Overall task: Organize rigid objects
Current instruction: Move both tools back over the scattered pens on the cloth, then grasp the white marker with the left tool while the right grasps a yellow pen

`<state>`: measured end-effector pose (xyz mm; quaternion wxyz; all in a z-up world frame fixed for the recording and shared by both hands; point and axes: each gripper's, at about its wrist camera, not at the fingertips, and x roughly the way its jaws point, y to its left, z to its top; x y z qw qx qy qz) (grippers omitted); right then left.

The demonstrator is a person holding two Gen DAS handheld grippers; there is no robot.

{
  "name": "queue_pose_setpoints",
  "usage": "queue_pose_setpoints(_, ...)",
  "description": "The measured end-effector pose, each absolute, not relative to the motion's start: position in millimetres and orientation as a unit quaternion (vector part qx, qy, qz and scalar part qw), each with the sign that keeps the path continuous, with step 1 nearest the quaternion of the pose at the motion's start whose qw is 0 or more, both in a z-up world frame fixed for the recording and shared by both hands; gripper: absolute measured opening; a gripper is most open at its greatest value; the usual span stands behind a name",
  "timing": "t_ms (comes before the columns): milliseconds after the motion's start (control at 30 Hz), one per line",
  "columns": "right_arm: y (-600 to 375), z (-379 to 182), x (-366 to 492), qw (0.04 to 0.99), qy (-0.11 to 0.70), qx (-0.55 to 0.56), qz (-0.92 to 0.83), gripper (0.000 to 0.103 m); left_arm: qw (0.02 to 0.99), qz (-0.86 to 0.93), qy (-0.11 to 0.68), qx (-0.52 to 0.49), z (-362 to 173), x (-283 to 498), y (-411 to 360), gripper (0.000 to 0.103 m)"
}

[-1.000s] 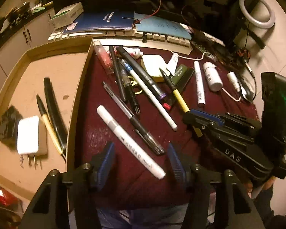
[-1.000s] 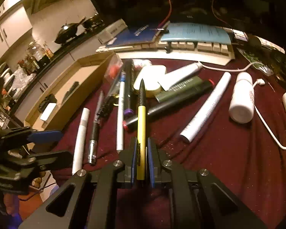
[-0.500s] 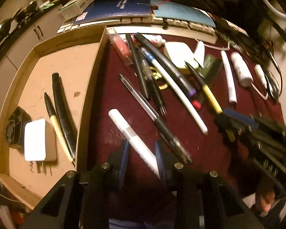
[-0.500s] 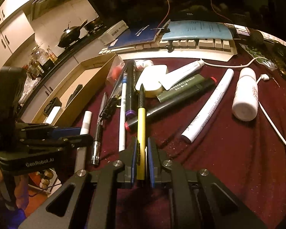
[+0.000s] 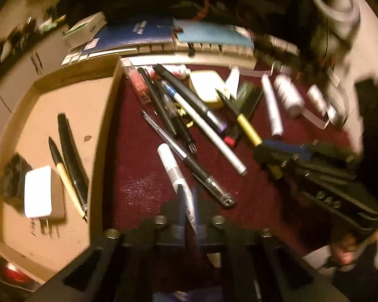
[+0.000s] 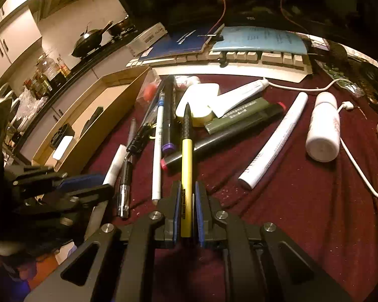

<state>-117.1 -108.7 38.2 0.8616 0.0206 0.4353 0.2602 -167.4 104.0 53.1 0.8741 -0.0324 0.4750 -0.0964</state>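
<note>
Gripping white marker (image 5: 175, 173) w/ left tool (image 5: 188, 210), right tool (image 6: 187, 212) clamps yellow pen (image 6: 186, 166).

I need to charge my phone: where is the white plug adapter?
In the left wrist view, the white plug adapter lies in the cardboard tray at far left, beside a yellow pen.

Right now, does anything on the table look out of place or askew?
Yes. The pens lie crossed in a loose heap on the dark red cloth, not in the wooden tray. A white cable trails among the bottles. Nothing looks spilled or broken.
</note>
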Motion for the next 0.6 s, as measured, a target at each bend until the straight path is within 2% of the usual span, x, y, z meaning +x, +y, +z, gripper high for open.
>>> queue_pose_setpoints(267, -108.4, 38.0, -117.9, 0.868, 0.435, 0.015, 0.240, 0.011, 0.873, -0.105, 0.472, -0.067, 51.0, -166.7, 107.6, 0.005)
queue_pose_setpoints(300, -107.7, 38.0, -118.2, 0.868, 0.435, 0.012, 0.239, 0.011, 0.869, -0.105, 0.477, -0.078, 49.7, -163.8, 110.4, 0.016)
queue_pose_setpoints(333, -106.8, 37.9, -118.0, 0.869, 0.435, 0.010, 0.237, 0.011, 0.864, -0.106, 0.484, -0.085, 48.2, -162.2, 110.9, 0.038)
queue_pose_setpoints(367, -106.5, 37.8, -118.3, 0.869, 0.436, 0.009, 0.234, 0.011, 0.865, -0.104, 0.484, -0.083, 47.5, -161.9, 111.0, 0.046)
queue_pose_setpoints(500, -107.6, 37.2, -117.4, 0.870, 0.438, 0.011, 0.228, 0.011, 0.868, -0.070, 0.490, -0.023, 43.2, -161.4, 95.6, 0.045)
queue_pose_setpoints(533, -108.2, 36.9, -117.4, 0.870, 0.438, 0.012, 0.228, 0.011, 0.864, -0.067, 0.498, -0.012, 39.1, -159.9, 89.8, 0.034)
queue_pose_setpoints(567, -108.6, 36.7, -117.5, 0.870, 0.438, 0.013, 0.227, 0.011, 0.868, -0.058, 0.493, 0.008, 38.7, -161.5, 84.8, 0.030)
queue_pose_setpoints(600, -109.3, 36.5, -117.5, 0.870, 0.438, 0.014, 0.227, 0.011, 0.870, -0.056, 0.490, 0.024, 38.3, -161.8, 80.4, 0.021)
